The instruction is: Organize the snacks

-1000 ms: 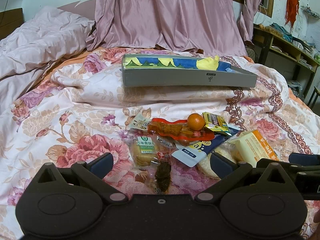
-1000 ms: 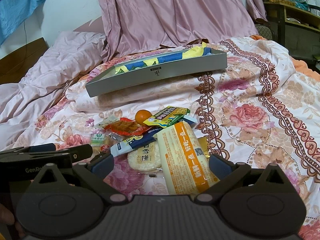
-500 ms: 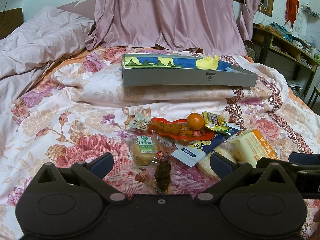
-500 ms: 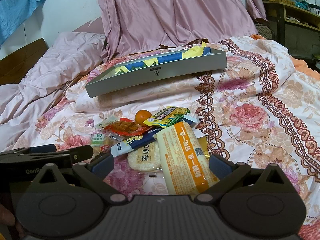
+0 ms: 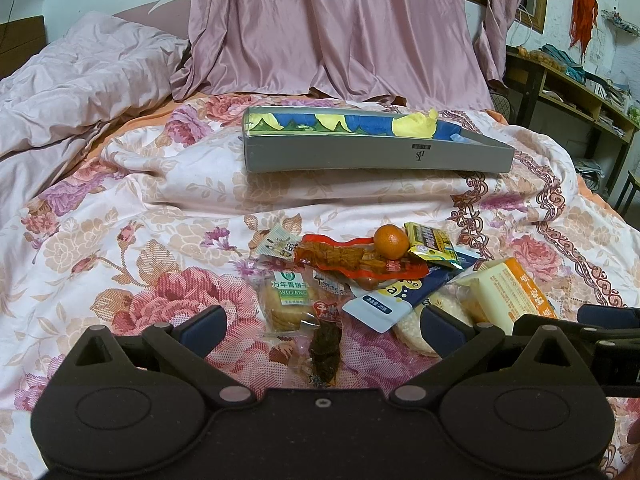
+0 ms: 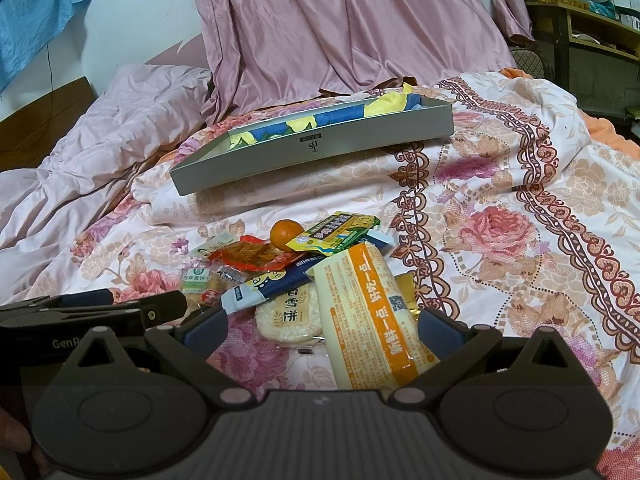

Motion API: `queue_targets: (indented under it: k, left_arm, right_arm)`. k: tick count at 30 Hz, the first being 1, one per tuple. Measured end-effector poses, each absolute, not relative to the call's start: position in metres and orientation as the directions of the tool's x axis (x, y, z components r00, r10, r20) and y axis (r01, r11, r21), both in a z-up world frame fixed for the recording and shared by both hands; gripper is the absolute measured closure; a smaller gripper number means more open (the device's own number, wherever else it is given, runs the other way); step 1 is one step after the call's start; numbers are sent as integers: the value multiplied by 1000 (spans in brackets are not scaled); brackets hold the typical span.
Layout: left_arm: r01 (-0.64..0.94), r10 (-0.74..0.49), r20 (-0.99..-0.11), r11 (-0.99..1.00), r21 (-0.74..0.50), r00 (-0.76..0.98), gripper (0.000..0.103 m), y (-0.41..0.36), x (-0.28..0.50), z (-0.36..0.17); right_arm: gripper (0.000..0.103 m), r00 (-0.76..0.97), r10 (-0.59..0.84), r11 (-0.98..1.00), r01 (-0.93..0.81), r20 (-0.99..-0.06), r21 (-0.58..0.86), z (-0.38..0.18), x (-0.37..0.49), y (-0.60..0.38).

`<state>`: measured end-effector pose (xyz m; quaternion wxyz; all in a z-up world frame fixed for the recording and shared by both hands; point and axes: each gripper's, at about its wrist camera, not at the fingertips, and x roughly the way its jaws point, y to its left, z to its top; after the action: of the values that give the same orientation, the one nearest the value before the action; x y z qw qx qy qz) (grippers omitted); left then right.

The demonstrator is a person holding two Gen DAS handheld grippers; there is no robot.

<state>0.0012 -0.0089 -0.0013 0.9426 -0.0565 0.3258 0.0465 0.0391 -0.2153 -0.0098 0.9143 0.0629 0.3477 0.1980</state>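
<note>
A heap of snacks lies on the floral bedspread: an orange (image 5: 391, 241) (image 6: 284, 233), a red packet (image 5: 352, 258), a yellow-green packet (image 5: 430, 244) (image 6: 334, 233), a blue-white sachet (image 5: 396, 294), a biscuit pack (image 5: 286, 300), a dark dried snack (image 5: 326, 350), a round rice cracker (image 6: 290, 314) and a long orange-cream pack (image 6: 372, 312) (image 5: 506, 294). Behind them a grey box (image 5: 376, 156) (image 6: 312, 150) with blue-yellow lining rests on a pillow. My left gripper (image 5: 324, 326) is open just short of the heap. My right gripper (image 6: 324, 326) is open, the long pack lying between its fingers.
Pink curtain (image 5: 332, 28) and a crumpled pink quilt (image 5: 80, 88) lie behind and to the left. A wooden shelf unit (image 5: 568, 80) stands at the right. The bedspread (image 6: 520, 220) right of the heap is bare. The left gripper's body (image 6: 80, 312) shows in the right wrist view.
</note>
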Motion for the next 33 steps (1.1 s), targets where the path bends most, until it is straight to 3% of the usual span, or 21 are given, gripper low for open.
queue_targets:
  k: [33]
  left_arm:
    - [-102, 30, -644, 992, -75, 765, 1, -2, -6, -14]
  right_arm:
    - [0, 664, 421, 906, -343, -618, 248, -15, 32, -230]
